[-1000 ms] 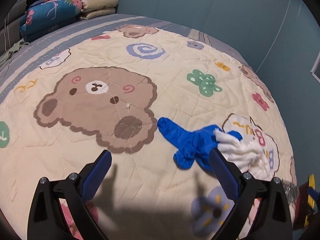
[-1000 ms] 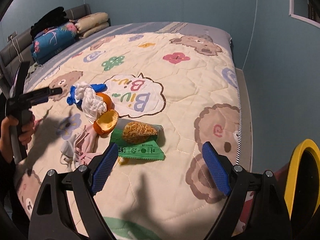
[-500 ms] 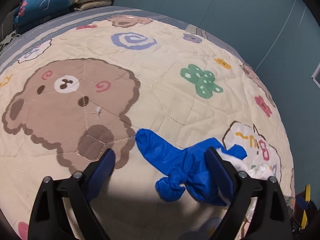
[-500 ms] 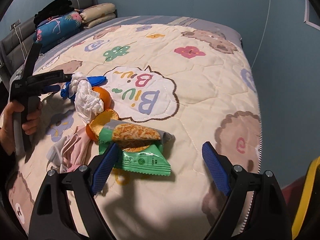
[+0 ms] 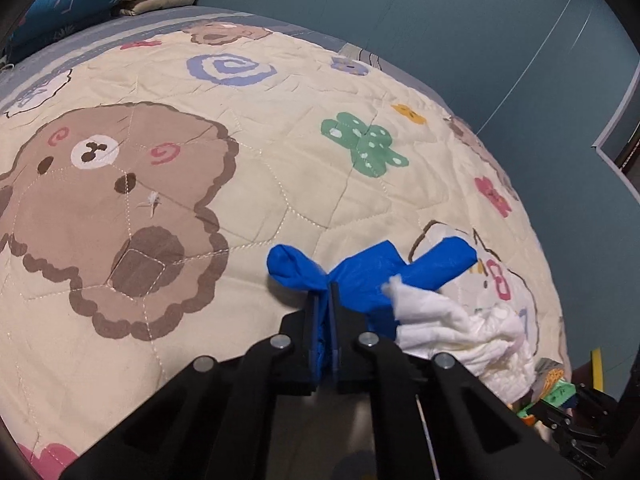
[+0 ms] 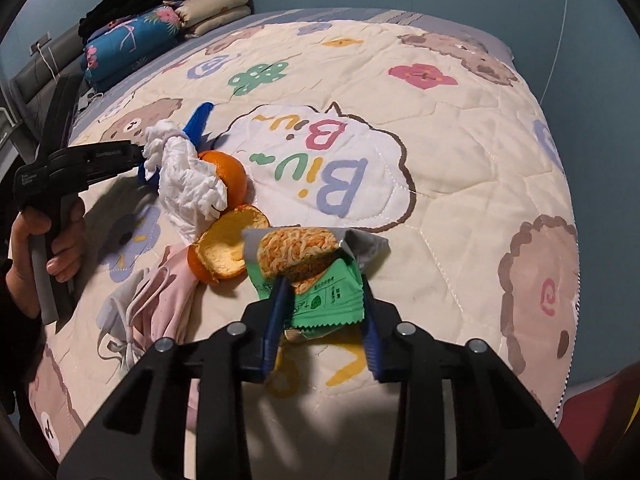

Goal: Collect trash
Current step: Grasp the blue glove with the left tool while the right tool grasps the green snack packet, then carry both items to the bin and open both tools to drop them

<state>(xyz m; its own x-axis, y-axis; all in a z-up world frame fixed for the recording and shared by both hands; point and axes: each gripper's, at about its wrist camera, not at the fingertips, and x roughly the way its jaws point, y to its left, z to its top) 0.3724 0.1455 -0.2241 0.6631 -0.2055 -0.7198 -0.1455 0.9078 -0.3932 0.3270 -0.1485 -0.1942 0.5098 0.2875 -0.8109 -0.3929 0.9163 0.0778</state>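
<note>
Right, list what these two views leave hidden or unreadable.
- Left wrist view: the part of the blue glove under the white tissue, and inside the shut left gripper.
- Right wrist view: the green wrapper has print too small to read; the closing right gripper covers its side edges.
- Right wrist view: the pink cloth runs under the gripper body.

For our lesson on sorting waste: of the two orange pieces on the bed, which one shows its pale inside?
The nearer peel, beside the noodle wrapper, lies open with its pale inside up; the other orange, by the tissue, shows only rind.
</note>
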